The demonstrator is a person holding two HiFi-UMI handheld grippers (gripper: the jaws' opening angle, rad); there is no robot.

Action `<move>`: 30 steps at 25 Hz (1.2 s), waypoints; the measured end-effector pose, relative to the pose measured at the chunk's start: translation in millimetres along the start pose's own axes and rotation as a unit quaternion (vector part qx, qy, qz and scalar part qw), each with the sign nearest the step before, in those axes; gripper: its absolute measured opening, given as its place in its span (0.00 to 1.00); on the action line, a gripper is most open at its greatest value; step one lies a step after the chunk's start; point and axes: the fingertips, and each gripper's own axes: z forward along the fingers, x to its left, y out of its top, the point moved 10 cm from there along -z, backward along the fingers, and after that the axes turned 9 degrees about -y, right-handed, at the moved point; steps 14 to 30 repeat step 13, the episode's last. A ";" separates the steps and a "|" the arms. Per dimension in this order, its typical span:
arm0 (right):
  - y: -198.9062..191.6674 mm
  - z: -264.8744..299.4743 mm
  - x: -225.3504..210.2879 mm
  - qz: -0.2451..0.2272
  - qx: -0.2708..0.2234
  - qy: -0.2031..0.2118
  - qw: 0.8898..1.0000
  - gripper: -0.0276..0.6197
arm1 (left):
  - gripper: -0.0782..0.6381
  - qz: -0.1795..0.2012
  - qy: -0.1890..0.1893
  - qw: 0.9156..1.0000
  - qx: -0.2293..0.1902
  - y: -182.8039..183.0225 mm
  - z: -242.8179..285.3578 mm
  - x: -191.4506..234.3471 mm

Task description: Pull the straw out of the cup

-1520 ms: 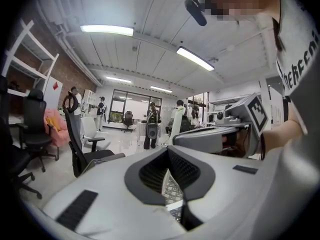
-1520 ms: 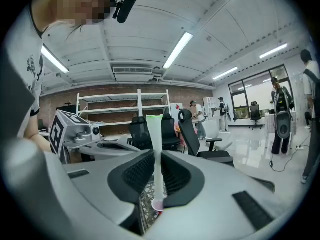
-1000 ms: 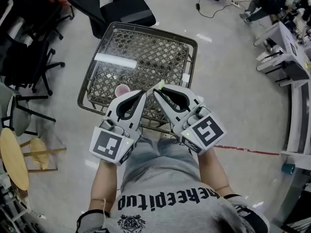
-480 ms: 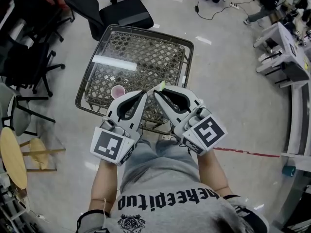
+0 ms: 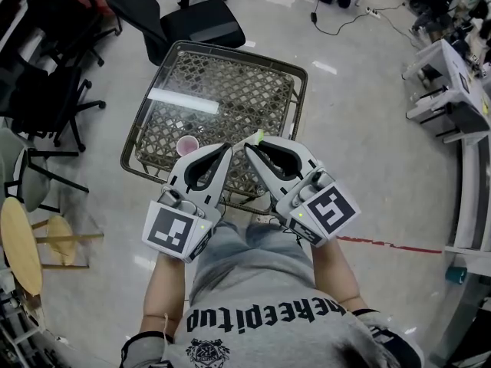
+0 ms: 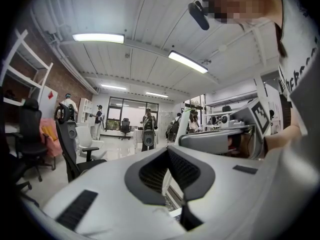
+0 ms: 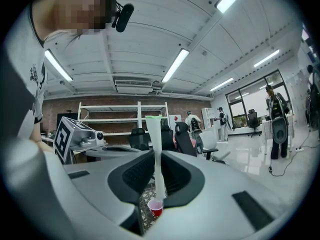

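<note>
A small red cup [image 5: 187,145] stands on the glass top of a wicker table [image 5: 285,69], near its front left. My right gripper [image 5: 249,146] is held well above the table, shut on a pale straw with a green tip [image 5: 257,136]. In the right gripper view the straw [image 7: 156,149] stands upright between the jaws, and the cup [image 7: 155,208] shows far below on the table. The straw is out of the cup. My left gripper [image 5: 225,148] hangs beside the right one with its fingertips together and nothing in it; its jaws [image 6: 167,151] meet at the tip.
Black office chairs [image 5: 201,18] stand behind and left of the table. A round wooden stool [image 5: 19,248] is at the left. White desks with equipment [image 5: 453,90] line the right side. A red floor line [image 5: 391,244] runs to the right. People stand far off in the room.
The right gripper with the straw has shifted slightly to the right. The cup now shows clear of the left gripper's tip. The left gripper has stayed put.
</note>
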 end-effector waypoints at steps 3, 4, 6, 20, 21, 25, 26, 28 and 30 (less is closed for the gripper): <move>-1.2 2.2 -2.0 0.000 -0.001 0.002 1.000 0.14 | 0.14 0.000 0.002 1.000 0.001 -1.2 1.2 1.7; -2.1 2.5 -2.6 0.000 -0.001 0.002 1.000 0.14 | 0.15 0.000 0.003 1.000 0.001 -2.3 1.7 1.8; -3.6 2.1 -2.8 0.000 -0.001 0.003 1.000 0.14 | 0.15 0.000 0.003 1.000 0.002 -4.2 1.4 1.0; -1.8 8.5 -3.3 -0.002 0.001 0.004 1.000 0.14 | 0.15 -0.001 0.004 1.000 0.001 -2.9 1.6 6.4; -1.8 8.5 -3.3 -0.002 0.001 0.004 1.000 0.14 | 0.15 -0.001 0.004 1.000 0.001 -2.9 1.6 6.4; -1.8 8.5 -3.3 -0.002 0.001 0.004 1.000 0.14 | 0.15 -0.001 0.004 1.000 0.001 -2.9 1.6 6.4; -1.8 8.5 -3.3 -0.002 0.001 0.004 1.000 0.14 | 0.15 -0.001 0.004 1.000 0.001 -2.9 1.6 6.4; -1.8 8.5 -3.3 -0.002 0.001 0.004 1.000 0.14 | 0.15 -0.001 0.004 1.000 0.001 -2.9 1.6 6.4; -1.8 8.5 -3.3 -0.002 0.001 0.004 1.000 0.14 | 0.15 -0.001 0.004 1.000 0.001 -2.9 1.6 6.4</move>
